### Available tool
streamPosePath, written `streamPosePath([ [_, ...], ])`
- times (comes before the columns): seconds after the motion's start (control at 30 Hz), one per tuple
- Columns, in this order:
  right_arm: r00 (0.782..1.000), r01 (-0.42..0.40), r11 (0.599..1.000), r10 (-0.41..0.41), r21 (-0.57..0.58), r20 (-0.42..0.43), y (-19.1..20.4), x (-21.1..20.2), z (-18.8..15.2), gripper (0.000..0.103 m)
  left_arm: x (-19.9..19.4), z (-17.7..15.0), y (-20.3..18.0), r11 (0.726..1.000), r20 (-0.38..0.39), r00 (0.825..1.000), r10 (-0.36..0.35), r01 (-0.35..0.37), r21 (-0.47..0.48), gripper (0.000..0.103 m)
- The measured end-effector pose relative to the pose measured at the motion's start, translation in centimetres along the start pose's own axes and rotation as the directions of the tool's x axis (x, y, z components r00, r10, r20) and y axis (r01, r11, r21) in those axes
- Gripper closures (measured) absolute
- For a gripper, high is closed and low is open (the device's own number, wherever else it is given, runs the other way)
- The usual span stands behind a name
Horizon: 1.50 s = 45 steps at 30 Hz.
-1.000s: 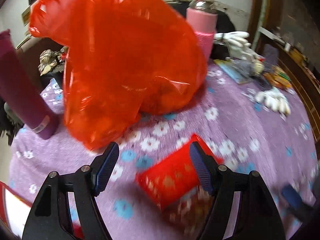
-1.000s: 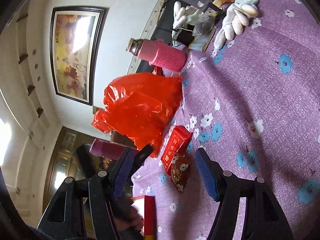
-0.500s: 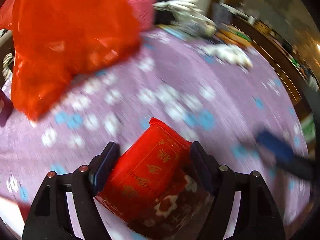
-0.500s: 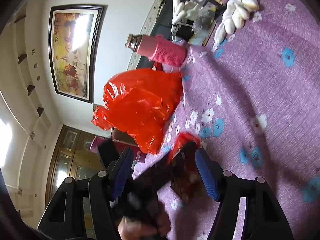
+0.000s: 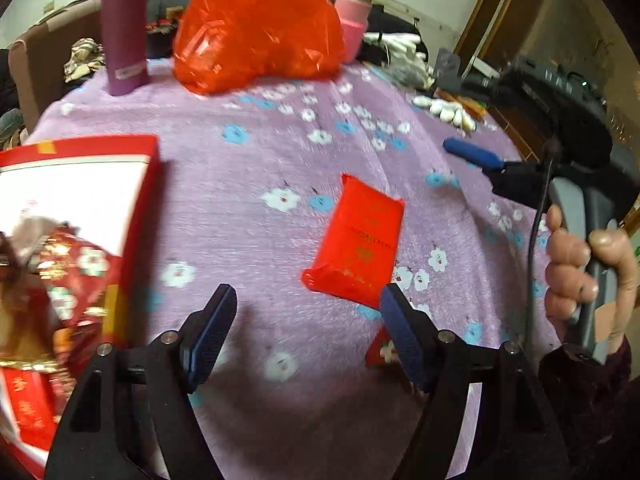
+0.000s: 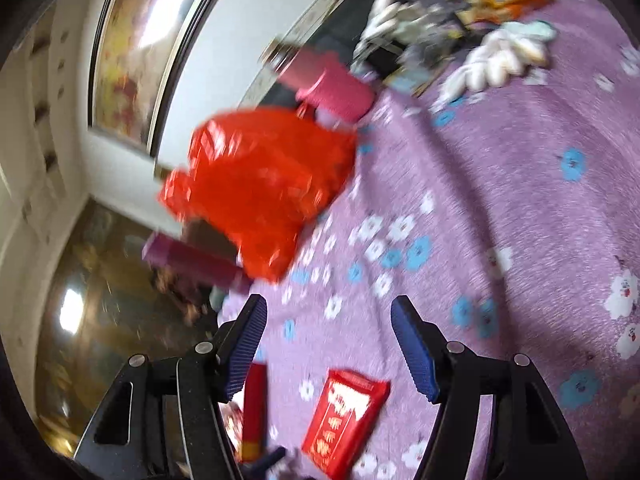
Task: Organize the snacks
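A red snack packet [image 5: 358, 246] lies flat on the purple flowered cloth [image 5: 256, 160], just ahead of my open, empty left gripper [image 5: 306, 334]. It also shows in the right wrist view [image 6: 344, 420], below my open, empty right gripper [image 6: 328, 346]. A red and white box [image 5: 80, 184] stands at the left with a dark flowered snack packet [image 5: 68, 280] in it. A small red scrap [image 5: 378, 352] shows beside my left gripper's right finger. The right gripper's blue fingertips [image 5: 472, 156] show at the right of the left wrist view.
A red plastic bag [image 5: 256, 28], a purple bottle [image 5: 122, 28] and a pink flask [image 5: 352, 24] stand at the far side. White gloves [image 5: 448, 108] and clutter lie at the far right. The box edge [image 6: 254, 412] shows in the right wrist view.
My left gripper had the two packets between its fingers; now it has drawn back empty. The dark flowered packet is now in the box at the left. The red packet stays on the cloth.
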State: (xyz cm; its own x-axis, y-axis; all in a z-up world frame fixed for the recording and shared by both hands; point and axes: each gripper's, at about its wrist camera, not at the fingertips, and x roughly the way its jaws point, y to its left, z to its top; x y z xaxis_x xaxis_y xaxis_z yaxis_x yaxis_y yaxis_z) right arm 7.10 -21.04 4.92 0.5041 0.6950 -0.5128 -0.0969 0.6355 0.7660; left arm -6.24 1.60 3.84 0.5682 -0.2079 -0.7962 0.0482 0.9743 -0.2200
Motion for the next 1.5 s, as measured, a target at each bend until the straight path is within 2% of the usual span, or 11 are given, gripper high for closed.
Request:
streamPosePath([
  [0.17, 0.986, 0.121, 0.976, -0.139, -0.182, -0.09, 2.7, -0.1, -3.3, 0.036, -2.7, 1.6, 0.3, 0.995, 0.072, 0.996, 0.059, -0.064, 0.075, 0.029],
  [0.3, 0.952, 0.109, 0.924, -0.203, -0.368, -0.228, 4.4, 0.1, -8.9, 0.036, -3.4, 1.9, 1.7, 0.988, 0.084, 0.99, 0.11, -0.118, 0.099, 0.029],
  [0.5, 0.889, 0.195, 0.744, -0.41, -0.639, -0.205, 6.5, 1.4, -15.8, 0.038, -3.4, 1.7, 2.5, 0.99, 0.071, 0.994, 0.087, -0.094, 0.1, 0.029],
  [0.6, 0.878, 0.202, 0.714, -0.435, -0.671, -0.2, 6.3, 2.1, -17.2, 0.039, -3.4, 2.0, 2.1, 0.987, 0.055, 0.995, 0.089, -0.095, 0.129, 0.029],
  [0.63, 0.88, 0.209, 0.68, -0.444, -0.703, -0.168, 6.5, 2.0, -17.7, 0.044, -3.4, 2.1, 1.8, 0.985, 0.055, 0.994, 0.09, -0.097, 0.143, 0.029],
  [0.7, 0.872, 0.248, 0.636, -0.475, -0.731, -0.117, 6.5, 1.7, -18.1, 0.068, -3.1, 2.3, 1.3, 0.98, 0.053, 0.994, 0.099, -0.106, 0.167, 0.029],
  [0.87, 0.896, 0.288, 0.739, -0.432, -0.609, -0.101, 3.8, -0.2, -14.4, 0.068, -1.0, 2.6, -1.0, 0.964, 0.023, 0.995, 0.099, -0.101, 0.246, 0.029],
  [0.97, 0.948, 0.268, 0.88, -0.312, -0.393, -0.053, 0.6, -3.2, -10.2, 0.068, 0.8, 2.7, -2.8, 0.95, 0.001, 0.995, 0.1, -0.095, 0.298, 0.029],
  [1.07, 0.983, 0.186, 0.951, -0.182, -0.249, 0.037, -2.2, -5.7, -8.0, 0.068, 3.0, 2.9, -4.9, 0.93, -0.014, 0.994, 0.111, -0.099, 0.355, 0.029],
  [1.33, 0.991, 0.127, 0.979, -0.119, -0.159, 0.056, -4.5, -6.6, -7.1, 0.068, 7.3, 3.2, -7.0, 0.907, -0.076, 0.989, 0.125, -0.083, 0.412, 0.029],
  [1.5, 0.993, 0.111, 0.98, -0.103, -0.164, 0.055, -4.1, -6.1, -7.4, 0.067, 8.3, 3.9, -6.5, 0.928, -0.097, 0.992, 0.08, -0.038, 0.372, 0.032],
])
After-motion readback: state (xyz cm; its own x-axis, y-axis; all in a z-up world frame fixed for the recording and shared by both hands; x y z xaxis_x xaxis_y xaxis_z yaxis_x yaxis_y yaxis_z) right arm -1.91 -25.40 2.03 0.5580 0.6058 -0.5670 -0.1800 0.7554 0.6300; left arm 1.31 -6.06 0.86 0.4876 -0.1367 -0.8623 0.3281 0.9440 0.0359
